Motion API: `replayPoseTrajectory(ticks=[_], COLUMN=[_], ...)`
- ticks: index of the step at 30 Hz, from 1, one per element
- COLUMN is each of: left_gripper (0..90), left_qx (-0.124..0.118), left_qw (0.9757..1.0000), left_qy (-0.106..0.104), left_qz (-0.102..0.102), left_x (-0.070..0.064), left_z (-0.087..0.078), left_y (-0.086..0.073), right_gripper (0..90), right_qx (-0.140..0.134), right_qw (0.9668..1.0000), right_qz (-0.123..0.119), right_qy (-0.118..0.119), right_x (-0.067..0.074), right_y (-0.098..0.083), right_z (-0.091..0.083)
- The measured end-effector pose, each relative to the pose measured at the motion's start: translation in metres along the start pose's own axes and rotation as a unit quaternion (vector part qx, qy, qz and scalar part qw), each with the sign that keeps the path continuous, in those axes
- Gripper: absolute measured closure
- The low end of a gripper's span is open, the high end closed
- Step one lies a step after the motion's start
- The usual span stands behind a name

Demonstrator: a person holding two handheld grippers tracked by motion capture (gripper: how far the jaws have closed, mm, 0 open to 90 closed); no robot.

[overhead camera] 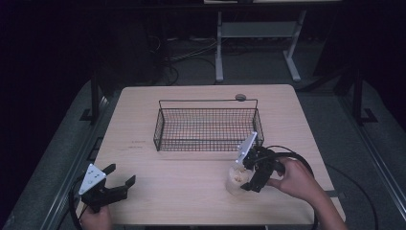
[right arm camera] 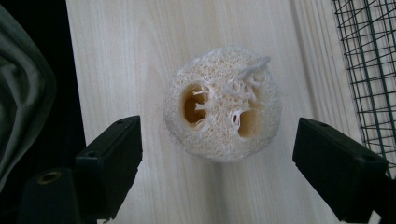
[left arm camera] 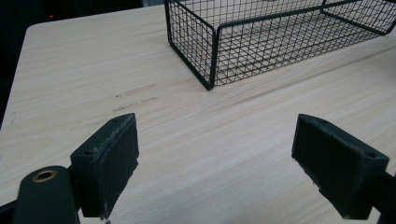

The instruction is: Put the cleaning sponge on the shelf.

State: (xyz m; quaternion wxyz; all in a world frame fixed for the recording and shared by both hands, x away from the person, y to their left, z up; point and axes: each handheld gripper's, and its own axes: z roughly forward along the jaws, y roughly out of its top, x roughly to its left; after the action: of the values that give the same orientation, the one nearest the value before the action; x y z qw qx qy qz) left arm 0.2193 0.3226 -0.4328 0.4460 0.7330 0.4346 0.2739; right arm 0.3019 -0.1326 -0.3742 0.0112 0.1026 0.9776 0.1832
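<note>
Where the pale wood counter (overhead camera: 143, 120) spreads under the high view, it carries everything, largest first. A black wire basket (overhead camera: 207, 125) stands near the middle of the counter, toward the far edge, upright and with nothing visible inside. In the left gripper view its near corner (left arm camera: 211, 56) rises just beyond the jaws; in the right gripper view its mesh (right arm camera: 369, 70) runs along the right edge.

Left hand-held gripper (overhead camera: 117, 178): held at the near left corner of the counter, a hand (overhead camera: 95, 218) on its grip, grey plate on top. Jaws wide apart, nothing between them but bare wood with faint scuff marks (left arm camera: 135, 95). Well apart from the basket.

Right hand-held gripper (overhead camera: 246, 179): held by a hand (overhead camera: 294, 178) at the near right, cable looping behind. Jaws spread wide, one to each side of the loofah, neither touching it as far as the right gripper view shows.

Loofah (overhead camera: 237, 179): a short pale fibrous cylinder standing on end on the counter, just in front of the basket's near right corner but apart from it. Seen from above in the right gripper view, the loofah (right arm camera: 223, 103) shows two hollow channels and loose fibres across its top face.
</note>
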Motion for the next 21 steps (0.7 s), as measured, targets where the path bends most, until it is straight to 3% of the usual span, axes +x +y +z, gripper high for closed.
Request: replayPoseTrajectory(ticks=[21], left_gripper=[13.9], left_qx=[-0.003], left_qw=[1.0], left_qy=[0.002], left_qz=[-0.001], left_x=[0.0], left_z=[-0.001], left_y=[0.0], right_gripper=[16.0], right_qx=[0.032], right_qw=[0.9993], right_qz=[-0.016], right_qy=[0.003], right_x=[-0.004], right_y=[0.019], right_z=[0.017])
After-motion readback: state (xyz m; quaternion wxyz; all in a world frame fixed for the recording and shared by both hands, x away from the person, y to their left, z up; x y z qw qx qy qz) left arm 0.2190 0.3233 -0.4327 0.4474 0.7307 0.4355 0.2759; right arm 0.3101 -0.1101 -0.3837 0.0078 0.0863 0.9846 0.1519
